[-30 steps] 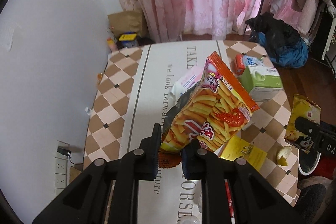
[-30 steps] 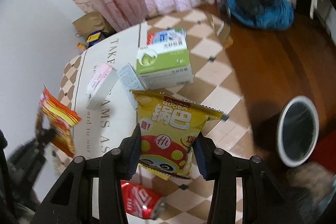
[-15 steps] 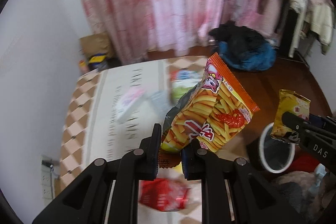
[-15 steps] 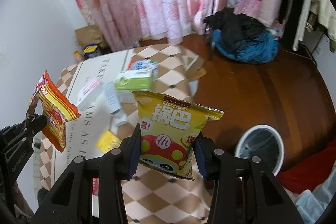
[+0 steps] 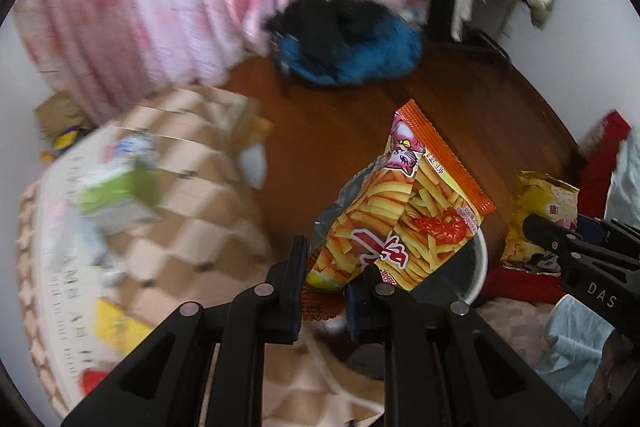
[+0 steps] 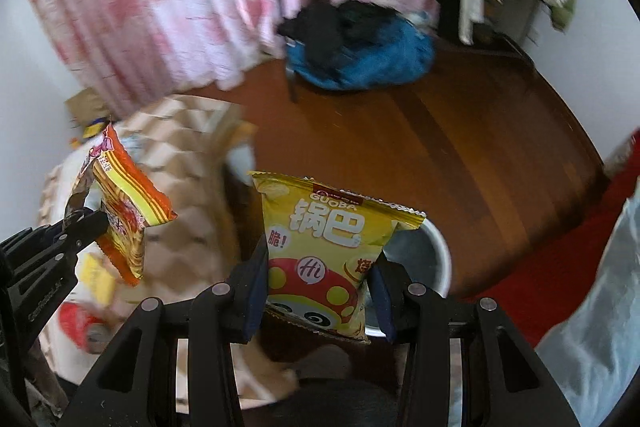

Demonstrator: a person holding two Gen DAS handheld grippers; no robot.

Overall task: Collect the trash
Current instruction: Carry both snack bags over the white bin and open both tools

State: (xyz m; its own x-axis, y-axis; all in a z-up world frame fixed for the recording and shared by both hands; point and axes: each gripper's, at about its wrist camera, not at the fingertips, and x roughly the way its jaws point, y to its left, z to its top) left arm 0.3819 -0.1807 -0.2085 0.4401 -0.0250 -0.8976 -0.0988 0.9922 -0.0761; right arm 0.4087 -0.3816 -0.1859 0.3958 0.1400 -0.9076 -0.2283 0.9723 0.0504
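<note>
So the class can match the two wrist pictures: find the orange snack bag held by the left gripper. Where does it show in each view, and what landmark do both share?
Left wrist: orange snack bag right of centre, clamped in the left gripper.
Right wrist: same bag at far left.
Shared landmark: blue bundle on the floor.

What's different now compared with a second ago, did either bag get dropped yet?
No. Both grippers swung away from the table toward the white bin on the floor. The left gripper carried the orange snack bag, the right gripper the yellow snack bag, which now hangs in front of the bin. Unchanged: both stay clamped on their bags; the other trash remains on the table.
</note>
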